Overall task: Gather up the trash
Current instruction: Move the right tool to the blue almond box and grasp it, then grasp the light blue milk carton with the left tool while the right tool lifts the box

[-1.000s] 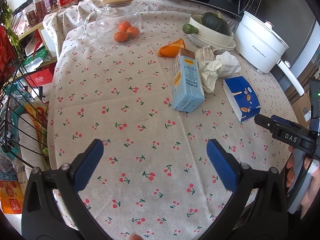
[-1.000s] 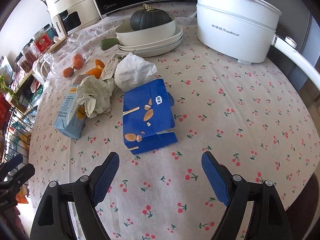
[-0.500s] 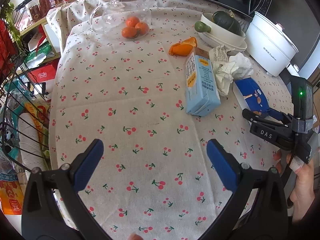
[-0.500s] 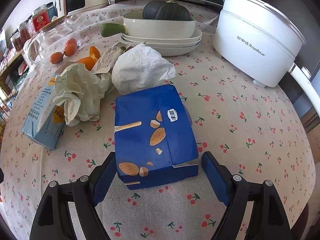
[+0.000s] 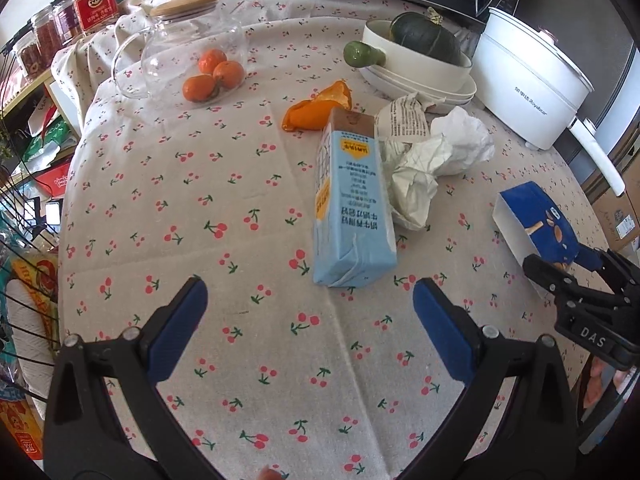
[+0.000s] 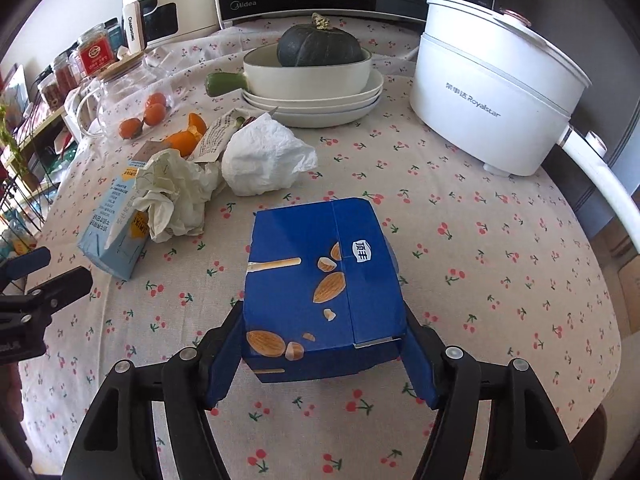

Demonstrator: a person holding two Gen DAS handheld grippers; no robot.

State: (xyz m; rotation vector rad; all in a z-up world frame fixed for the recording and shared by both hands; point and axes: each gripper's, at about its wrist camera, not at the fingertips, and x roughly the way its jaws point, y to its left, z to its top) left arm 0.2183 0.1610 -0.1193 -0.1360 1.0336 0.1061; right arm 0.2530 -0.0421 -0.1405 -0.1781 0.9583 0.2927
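A blue snack box (image 6: pixel 320 272) lies on the cherry-print tablecloth (image 6: pixel 480 208). My right gripper (image 6: pixel 320 360) straddles its near end, jaws closing, pads against both sides. From the left wrist view that gripper (image 5: pixel 564 260) sits at the box (image 5: pixel 532 220) on the right. A light-blue milk carton (image 5: pixel 352 208) lies flat in the middle, with crumpled cream paper (image 5: pixel 416 184), a white tissue (image 5: pixel 464 140), a printed wrapper (image 5: pixel 404 120) and orange peel (image 5: pixel 316 108) beside it. My left gripper (image 5: pixel 310 286) hovers open just short of the carton's near end, nothing between its fingers.
A glass jar (image 5: pixel 168 40) holding tangerines lies at the back left. A bowl with a dark squash (image 5: pixel 420 36) sits on stacked plates, next to a white electric cooker (image 5: pixel 528 80). A wire rack (image 5: pixel 24 280) stands off the table's left edge.
My right gripper has come forward over the blue box and its jaws have narrowed onto the sides. My left gripper has moved forward, closer to the milk carton.
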